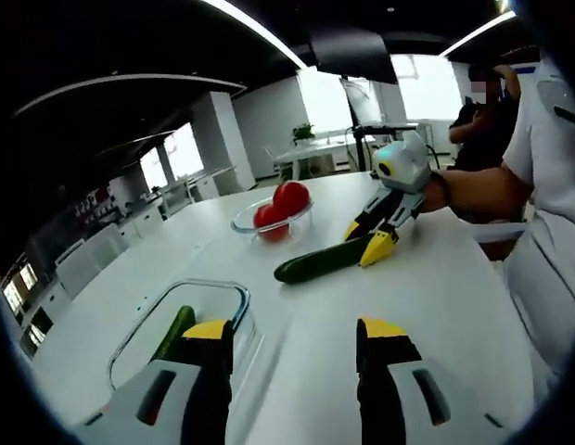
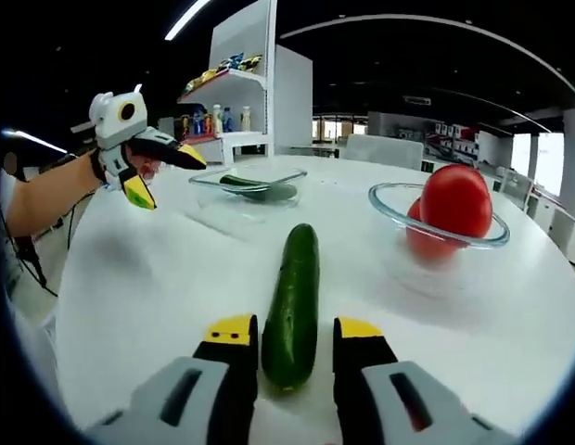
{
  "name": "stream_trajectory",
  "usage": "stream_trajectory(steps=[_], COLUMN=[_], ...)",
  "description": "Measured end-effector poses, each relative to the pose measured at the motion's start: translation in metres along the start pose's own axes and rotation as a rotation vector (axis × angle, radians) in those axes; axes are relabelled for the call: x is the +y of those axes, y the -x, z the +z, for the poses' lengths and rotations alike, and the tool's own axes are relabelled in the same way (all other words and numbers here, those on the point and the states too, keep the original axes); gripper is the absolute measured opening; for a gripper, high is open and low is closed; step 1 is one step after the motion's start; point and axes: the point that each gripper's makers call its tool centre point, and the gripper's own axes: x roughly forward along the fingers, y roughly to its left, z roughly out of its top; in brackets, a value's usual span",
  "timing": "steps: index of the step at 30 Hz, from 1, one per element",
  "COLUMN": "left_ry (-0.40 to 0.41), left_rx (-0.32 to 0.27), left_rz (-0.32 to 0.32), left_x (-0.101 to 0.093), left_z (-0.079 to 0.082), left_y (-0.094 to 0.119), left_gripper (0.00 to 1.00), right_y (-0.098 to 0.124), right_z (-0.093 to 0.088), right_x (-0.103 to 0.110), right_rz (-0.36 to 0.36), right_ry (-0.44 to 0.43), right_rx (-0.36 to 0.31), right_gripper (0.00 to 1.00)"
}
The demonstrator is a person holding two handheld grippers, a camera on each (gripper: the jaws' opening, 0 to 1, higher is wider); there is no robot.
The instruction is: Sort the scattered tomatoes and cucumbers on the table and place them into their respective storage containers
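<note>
On the white counter (image 2: 158, 278), seen in the right gripper view, the left gripper (image 2: 153, 171) is hovering at the far left, jaws spread and holding nothing, well apart from the containers; it is probably waiting there to leave room. Just right of it, the rectangular glass container (image 2: 249, 181) is holding one cucumber (image 2: 255, 190) already sorted, so this looks like the cucumber box. In the middle, a loose cucumber (image 2: 295, 301) is lying flat on the counter, pointing away from the camera, and the right gripper (image 2: 289, 348) is sitting with its near end between the parted jaws, which are flanking it closely; whether they are pressing yet I cannot tell. Lining up along the cucumber's length is likely giving a steady grasp for carrying it to the box. Farther right, the round glass bowl (image 2: 399, 218) is holding two tomatoes (image 2: 454, 199), one stacked above the other.
</note>
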Motion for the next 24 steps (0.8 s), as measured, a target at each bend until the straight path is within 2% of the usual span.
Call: stream_trajectory(steps=[4, 5, 7, 16, 19, 24], left_ry=[-0.011, -0.009, -0.005, -0.004, -0.009, -0.018], left_rx=[0.017, 0.018, 0.018, 0.025, 0.028, 0.032], left_rz=[0.003, 0.003, 0.005, -0.004, -0.005, -0.014], left_x=[-0.001, -0.001, 0.000, -0.004, -0.006, -0.009], left_z=[-0.005, -0.006, -0.008, -0.012, -0.013, -0.013], left_y=[0.000, 0.000, 0.000, -0.003, -0.003, -0.002], left_gripper=[0.53, 0.53, 0.53, 0.53, 0.53, 0.52], right_y=[0.000, 0.000, 0.000, 0.001, 0.001, 0.002], right_z=[0.000, -0.001, 0.000, 0.000, 0.000, 0.003], right_x=[0.000, 0.002, 0.005, 0.006, 0.005, 0.007], right_rz=[0.000, 0.010, 0.016, 0.031, 0.028, 0.000], right_ry=[-0.001, -0.005, 0.034, 0.074, 0.063, 0.146], right_rx=[-0.002, -0.003, -0.003, -0.009, -0.009, -0.017], right_gripper=[0.26, 0.22, 0.22, 0.21, 0.20, 0.20])
